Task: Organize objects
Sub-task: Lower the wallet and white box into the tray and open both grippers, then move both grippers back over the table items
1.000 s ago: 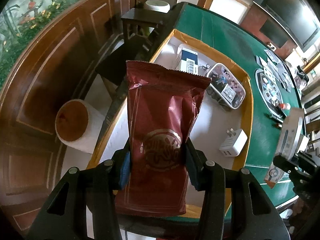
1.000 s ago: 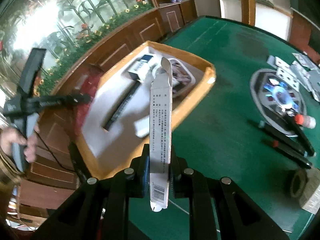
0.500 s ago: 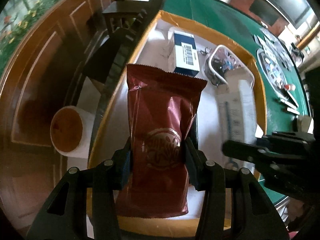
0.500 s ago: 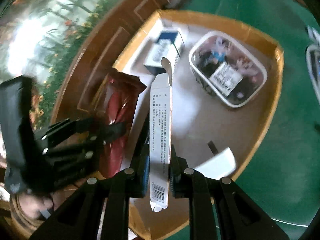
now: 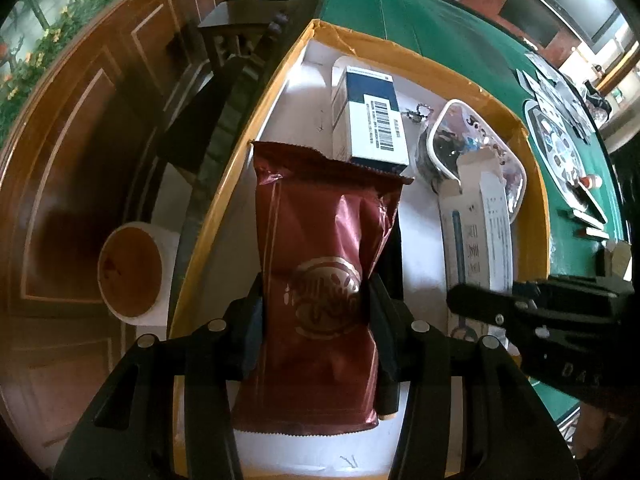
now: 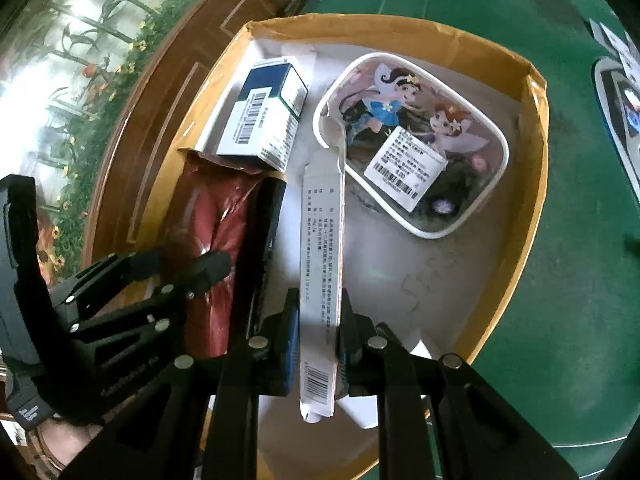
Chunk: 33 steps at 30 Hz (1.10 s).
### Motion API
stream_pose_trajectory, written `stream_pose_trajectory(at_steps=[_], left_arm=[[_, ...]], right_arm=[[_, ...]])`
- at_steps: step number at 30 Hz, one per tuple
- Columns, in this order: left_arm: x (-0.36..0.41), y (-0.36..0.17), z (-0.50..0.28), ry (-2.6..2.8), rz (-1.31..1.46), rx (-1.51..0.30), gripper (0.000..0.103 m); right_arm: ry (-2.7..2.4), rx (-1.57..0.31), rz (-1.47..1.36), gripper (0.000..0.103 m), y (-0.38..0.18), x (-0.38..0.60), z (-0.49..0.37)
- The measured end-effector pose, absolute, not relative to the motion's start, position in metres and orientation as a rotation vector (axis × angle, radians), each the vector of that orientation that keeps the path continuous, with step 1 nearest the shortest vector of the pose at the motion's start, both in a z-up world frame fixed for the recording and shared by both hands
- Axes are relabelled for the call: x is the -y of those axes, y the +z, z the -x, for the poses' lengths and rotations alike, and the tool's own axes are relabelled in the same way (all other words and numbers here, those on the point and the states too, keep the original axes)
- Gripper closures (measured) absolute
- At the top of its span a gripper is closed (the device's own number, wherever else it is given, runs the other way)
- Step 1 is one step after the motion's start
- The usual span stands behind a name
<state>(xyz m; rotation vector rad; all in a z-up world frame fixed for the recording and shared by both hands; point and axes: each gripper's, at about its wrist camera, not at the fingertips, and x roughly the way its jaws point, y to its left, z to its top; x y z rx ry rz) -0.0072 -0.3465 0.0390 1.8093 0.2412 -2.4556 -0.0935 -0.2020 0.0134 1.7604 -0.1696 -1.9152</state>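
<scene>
over the tray: both tools now hang above the yellow-walled cardboard tray (image 6: 534, 152) on the green desk (image 6: 580, 240); a second ago the right one was out over the green felt.
left tool (image 5: 316, 312): clenched on the maroon snack bag (image 5: 324, 248) at mid-height, the same hold as before; bag upright along the tray's left wall, lower than a second ago.
right tool (image 6: 318, 344): clamped tight on the narrow white carton (image 6: 322, 248), its open flap end pointing to the far side, over the tray's middle.
change: right tool has come in beside the left and now shows at the right edge of the left view.
tray contents: blue-and-white box (image 6: 264, 120) at the far left corner; cartoon-lidded container (image 6: 412, 144) at the far right.
edges: bag close to the left wall and just short of the blue-and-white box; a long black item lies between bag and carton.
open room: bare white floor on the near right of the tray.
</scene>
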Motion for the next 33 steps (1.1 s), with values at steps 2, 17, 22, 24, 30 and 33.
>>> stream_pose_trajectory(at_steps=[2, 17, 22, 24, 30, 33], left_arm=[[0.347, 0.039, 0.008, -2.452, -1.806, -0.254, 0.056], [0.342, 0.042, 0.002, -2.468, -1.774, -0.261, 0.05], [0.342, 0.055, -0.004, -2.497, -1.724, -0.278, 0.037], [0.344, 0.061, -0.008, -2.503, -1.701, -0.311, 0.032], [0.333, 0.08, -0.016, -2.532, -1.663, -0.386, 0.031], [0.309, 0.092, -0.013, -2.581, -1.666, -0.355, 0.031]], right_arm=[[-1.922, 0.161, -1.755, 0.089, 0.013, 0.202, 0.093], [-1.948, 0.162, -1.721, 0.086, 0.017, 0.204, 0.092], [-1.96, 0.177, -1.697, 0.072, 0.026, 0.197, 0.085], [-1.981, 0.17, -1.667, 0.059, 0.034, 0.192, 0.081], [-2.056, 0.146, -1.521, 0.029, 0.07, 0.159, 0.064], [-2.144, 0.106, -1.424, 0.023, 0.083, 0.129, 0.053]])
